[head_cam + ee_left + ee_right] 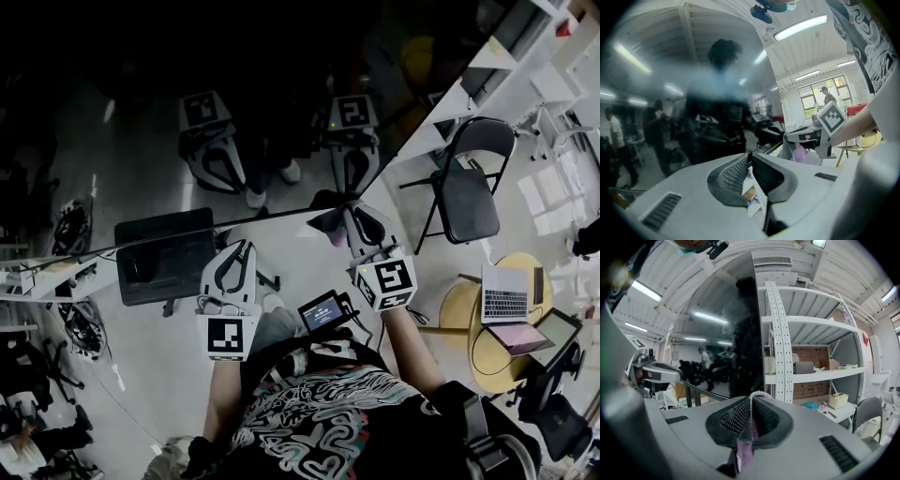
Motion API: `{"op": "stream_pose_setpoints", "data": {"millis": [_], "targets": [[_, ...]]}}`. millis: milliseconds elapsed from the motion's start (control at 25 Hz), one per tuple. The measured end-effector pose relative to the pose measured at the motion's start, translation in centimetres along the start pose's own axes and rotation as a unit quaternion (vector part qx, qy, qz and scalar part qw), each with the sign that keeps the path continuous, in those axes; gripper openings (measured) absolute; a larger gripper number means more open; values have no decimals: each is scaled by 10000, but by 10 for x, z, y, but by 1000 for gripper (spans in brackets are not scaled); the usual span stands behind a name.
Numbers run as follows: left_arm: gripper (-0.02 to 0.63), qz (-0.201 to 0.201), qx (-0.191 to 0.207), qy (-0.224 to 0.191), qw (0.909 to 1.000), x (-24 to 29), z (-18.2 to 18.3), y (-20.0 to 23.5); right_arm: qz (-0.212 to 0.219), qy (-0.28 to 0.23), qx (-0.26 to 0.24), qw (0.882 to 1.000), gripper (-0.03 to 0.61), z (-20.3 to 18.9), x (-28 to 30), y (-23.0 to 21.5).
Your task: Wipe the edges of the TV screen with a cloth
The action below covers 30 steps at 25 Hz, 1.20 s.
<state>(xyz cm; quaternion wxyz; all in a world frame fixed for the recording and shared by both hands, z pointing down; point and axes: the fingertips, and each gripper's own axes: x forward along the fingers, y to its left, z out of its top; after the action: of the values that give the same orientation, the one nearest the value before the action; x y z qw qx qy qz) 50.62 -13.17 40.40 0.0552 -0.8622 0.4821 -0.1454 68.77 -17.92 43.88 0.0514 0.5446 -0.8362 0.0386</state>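
Note:
The TV screen (141, 112) is a big dark glossy panel that fills the upper left of the head view and mirrors both grippers. Its corner lies near the right gripper (339, 228). That gripper is shut on a purple cloth (332, 232), whose folded edge sticks out at the fingertips (752, 397) right by the screen's vertical edge (758, 333). The left gripper (236, 255) is shut with nothing in it, held close to the screen's lower edge. In the left gripper view its tips (750, 157) meet, and the cloth (801, 152) shows at the right.
A black folding chair (464, 187) stands right of the TV. A round wooden table (469, 309) with laptops is at the lower right. White shelving (811, 324) rises just beyond the screen's edge. A small lit display (323, 312) hangs at the person's chest.

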Motion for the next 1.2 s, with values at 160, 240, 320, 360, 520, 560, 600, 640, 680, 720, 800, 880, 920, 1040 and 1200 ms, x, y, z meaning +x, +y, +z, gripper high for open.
{"op": "stream_pose_setpoints", "data": {"millis": [160, 240, 320, 360, 520, 560, 600, 640, 680, 720, 800, 880, 920, 1040, 1200], "targets": [[40, 158, -259, -321, 9990, 2, 3, 5, 38, 20, -19, 10000, 38, 0, 2, 1], [40, 213, -319, -349, 9987, 1, 3, 7, 59, 39, -36, 10000, 38, 1, 3, 4], [40, 243, -332, -284, 9988, -2, 1, 8, 87, 61, -54, 9999, 38, 0, 4, 6], [40, 235, -282, -188, 9992, -3, -1, 7, 104, 71, -71, 9999, 38, 0, 4, 7], [40, 232, -187, 5, 9996, -5, -5, 6, 150, 78, -116, 9998, 37, 0, 6, 9], [40, 230, -153, 45, 9996, -6, -5, 6, 156, 74, -118, 9998, 38, 1, 6, 9], [40, 237, -137, 69, 9996, -6, -5, 6, 164, 73, -117, 9998, 37, 1, 6, 9], [40, 249, -132, 82, 9996, -7, -5, 6, 174, 76, -117, 9998, 37, 1, 6, 10], [40, 263, -129, 91, 9995, -8, -5, 5, 186, 79, -115, 9997, 37, 1, 6, 10], [40, 275, -124, 96, 9995, -9, -5, 5, 199, 80, -113, 9997, 38, 1, 6, 11], [40, 299, -135, 41, 9995, -9, -4, 6, 223, 79, -105, 9997, 38, 0, 7, 13], [40, 353, -241, -207, 9989, -8, 1, 7, 251, 80, -101, 9996, 38, 1, 9, 15], [40, 376, -287, -289, 9985, -8, 2, 7, 265, 83, -102, 9996, 38, 1, 10, 17], [40, 364, -190, -21, 9992, -11, -5, 7, 273, 95, -101, 9995, 38, 0, 11, 18], [40, 606, -198, -15, 9980, -14, -6, 14, 292, 85, -120, 9995, 38, 1, 12, 19]]}}
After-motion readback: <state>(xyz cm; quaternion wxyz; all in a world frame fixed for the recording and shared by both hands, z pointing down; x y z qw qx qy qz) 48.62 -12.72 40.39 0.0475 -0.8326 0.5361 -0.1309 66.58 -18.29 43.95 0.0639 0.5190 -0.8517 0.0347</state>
